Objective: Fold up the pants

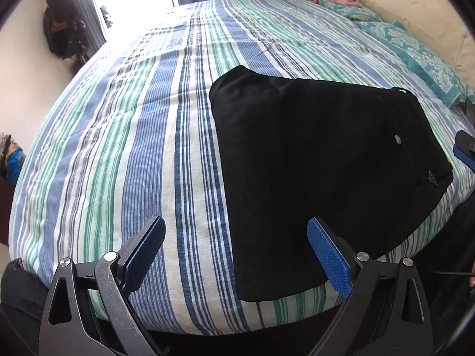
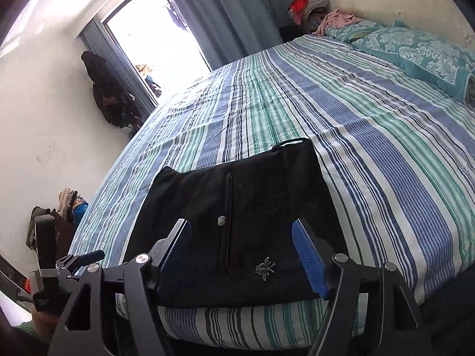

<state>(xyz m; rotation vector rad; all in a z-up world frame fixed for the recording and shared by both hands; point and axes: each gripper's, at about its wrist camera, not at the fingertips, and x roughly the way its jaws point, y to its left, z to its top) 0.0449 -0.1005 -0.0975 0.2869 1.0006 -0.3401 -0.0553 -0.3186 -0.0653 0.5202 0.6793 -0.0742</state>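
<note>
**Black pants lie folded at the bed edge; both grippers empty**

The pants (image 1: pixel 320 172) are seen as 1 flat black pack on the striped bed (image 1: pixel 124 148), close to the near edge. They are prob. put there so they can be reached w/o leaning over. The pack looks thick, so it is judged that most of the folding is done. 1 round button (image 2: pixel 221 220) and 1 small metal bug pin (image 2: pixel 265 268) are seen on the top side.

The left gripper (image 1: pixel 236 258) is held wide open over the near-left corner of the pants. Nothing is held by it. Its right pad (image 1: pixel 328 261) is seen over the black cloth; whether it touches can't be told.

The right gripper (image 2: pixel 242 255) is also held wide open, w/ the waist part of the pants seen between its 2 pads. Nothing is pinched. Both are prob. held open like this to be ready for a last fold or a pat.

Counted: 1 pair of pants, 2 grippers, 4 blue pads, 2 teal pillows (image 2: pixel 415 53) at the head end, 1 pink cloth (image 2: pixel 338 19) by the wall, 1 window (image 2: pixel 157 44).
</note>
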